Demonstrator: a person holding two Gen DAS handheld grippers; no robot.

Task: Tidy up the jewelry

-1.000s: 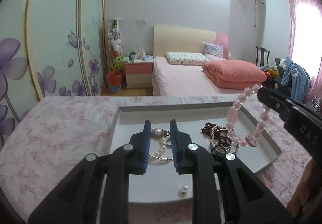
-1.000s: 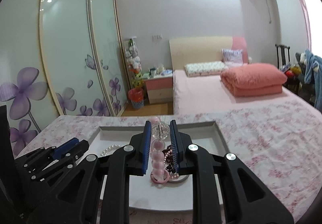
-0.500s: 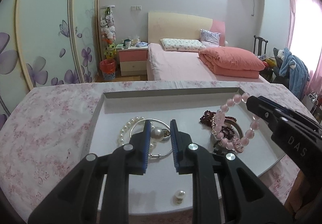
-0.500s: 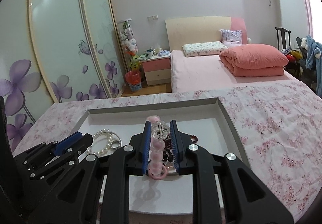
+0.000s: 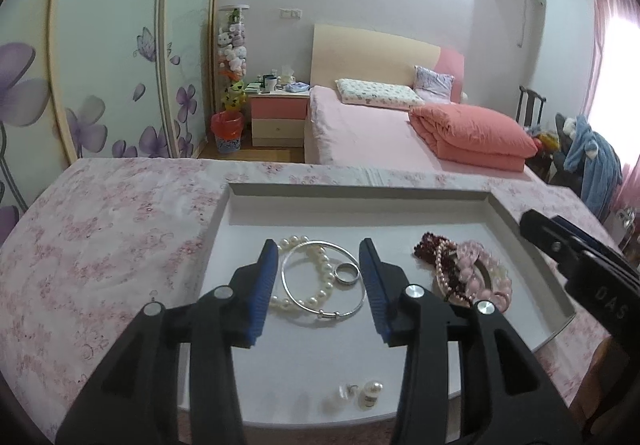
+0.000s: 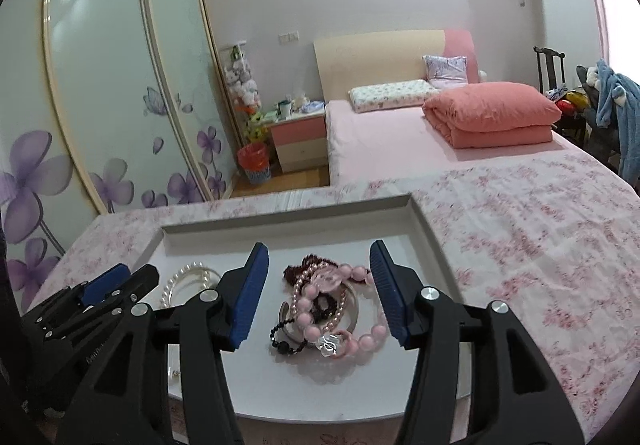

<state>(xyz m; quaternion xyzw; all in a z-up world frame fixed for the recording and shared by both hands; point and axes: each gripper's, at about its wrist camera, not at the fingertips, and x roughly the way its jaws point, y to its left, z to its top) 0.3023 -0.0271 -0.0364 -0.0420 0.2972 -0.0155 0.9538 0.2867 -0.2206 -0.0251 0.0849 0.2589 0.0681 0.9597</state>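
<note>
Floral-cloth table (image 5: pixel 100 245), bed (image 5: pixel 372 133) beyond white tray (image 5: pixel 356 201) of jewelry.

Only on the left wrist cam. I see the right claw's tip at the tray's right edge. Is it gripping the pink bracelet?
Observer: No. The right claw has just been opening. The pink bead bracelet lies in the tray between its jaws, and the pads are clear of it.
Operator: Anything in that pile I'm missing?
Observer: A black bead strand at the pile's near left corner.
Operator: Any marker on the bracelet?
Observer: A clear crystal bead on its near side.
</note>
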